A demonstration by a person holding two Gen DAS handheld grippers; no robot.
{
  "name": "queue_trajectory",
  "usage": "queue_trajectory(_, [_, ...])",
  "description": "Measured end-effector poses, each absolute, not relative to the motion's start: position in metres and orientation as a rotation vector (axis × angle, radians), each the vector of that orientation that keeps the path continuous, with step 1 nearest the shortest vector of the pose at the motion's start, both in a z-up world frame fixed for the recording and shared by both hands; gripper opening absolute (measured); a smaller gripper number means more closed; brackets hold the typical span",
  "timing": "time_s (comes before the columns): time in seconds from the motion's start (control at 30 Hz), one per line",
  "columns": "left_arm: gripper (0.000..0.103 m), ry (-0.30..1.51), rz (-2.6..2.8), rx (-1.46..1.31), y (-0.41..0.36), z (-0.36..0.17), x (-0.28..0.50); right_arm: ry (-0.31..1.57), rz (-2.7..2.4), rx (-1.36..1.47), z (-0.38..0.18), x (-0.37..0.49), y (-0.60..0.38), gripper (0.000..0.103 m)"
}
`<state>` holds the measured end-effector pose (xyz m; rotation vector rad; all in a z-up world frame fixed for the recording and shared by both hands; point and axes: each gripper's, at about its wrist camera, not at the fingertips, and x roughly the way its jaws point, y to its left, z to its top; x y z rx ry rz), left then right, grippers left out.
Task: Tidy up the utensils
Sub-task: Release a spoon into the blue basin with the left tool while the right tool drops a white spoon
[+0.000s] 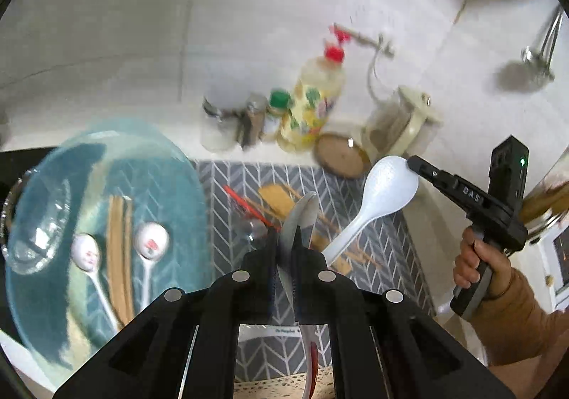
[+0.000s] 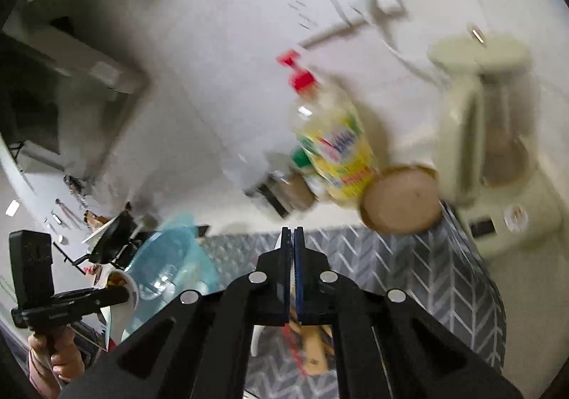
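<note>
Jaws of the left gripper (image 1: pixel 290 249) are closed on a grey-bladed knife (image 1: pixel 300 217), its blade rising out between them above the grey herringbone mat (image 1: pixel 384 221) on the bench. To the right, the right gripper (image 1: pixel 412 162) has its tip touching the bowl of a white plastic rice paddle (image 1: pixel 382 191); whether it grips the paddle is unclear from that side. From the right wrist view its black jaws stand pressed together with a thin white edge between the pads. On the left of the mat a clear blue plastic bowl (image 1: pixel 170 157) holds two white ceramic spoons (image 1: pixel 151 242) and wooden chopsticks (image 1: pixel 119 249). At the far edge stand a yellow bottle with a red cap (image 1: pixel 314 104), a round wooden lid (image 1: pixel 339 157) and a cream jar (image 1: pixel 402 121). A hand (image 1: pixel 476 264) holds the right gripper's handle.
</note>
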<state>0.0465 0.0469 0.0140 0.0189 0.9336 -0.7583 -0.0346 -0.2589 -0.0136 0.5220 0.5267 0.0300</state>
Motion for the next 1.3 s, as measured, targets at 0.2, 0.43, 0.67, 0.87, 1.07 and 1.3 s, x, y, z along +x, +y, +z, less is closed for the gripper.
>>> queue_trajectory(0.2, [0.008,0.84,-0.652,0.031,0.104,0.047,0.07,0.472,0.177,0.457,0.043,-0.015,-0.207,0.002])
queue_trajectory(0.43, [0.008,0.941,-0.525,0.079,0.157,0.003,0.113,0.572,0.4,0.44,0.043,0.033,-0.116,0.002])
queue_trajectory(0.67, [0.008,1.117,-0.508,0.08,0.17,-0.072,0.145,0.812,0.439,0.306,-0.035,0.096,-0.028,0.002])
queue_trajectory(0.87, [0.008,1.19,-0.486,0.083,0.17,-0.101,0.164,0.905,0.408,0.224,-0.073,0.134,0.0,0.002])
queue_trajectory(1.07, [0.022,1.181,-0.456,0.091,0.177,-0.096,0.168,0.965,0.364,0.168,-0.085,0.156,0.009,0.003])
queue_trajectory(1.3, [0.03,1.035,-0.475,0.117,0.16,-0.024,0.142,0.8,0.373,0.219,-0.014,0.147,-0.028,0.003])
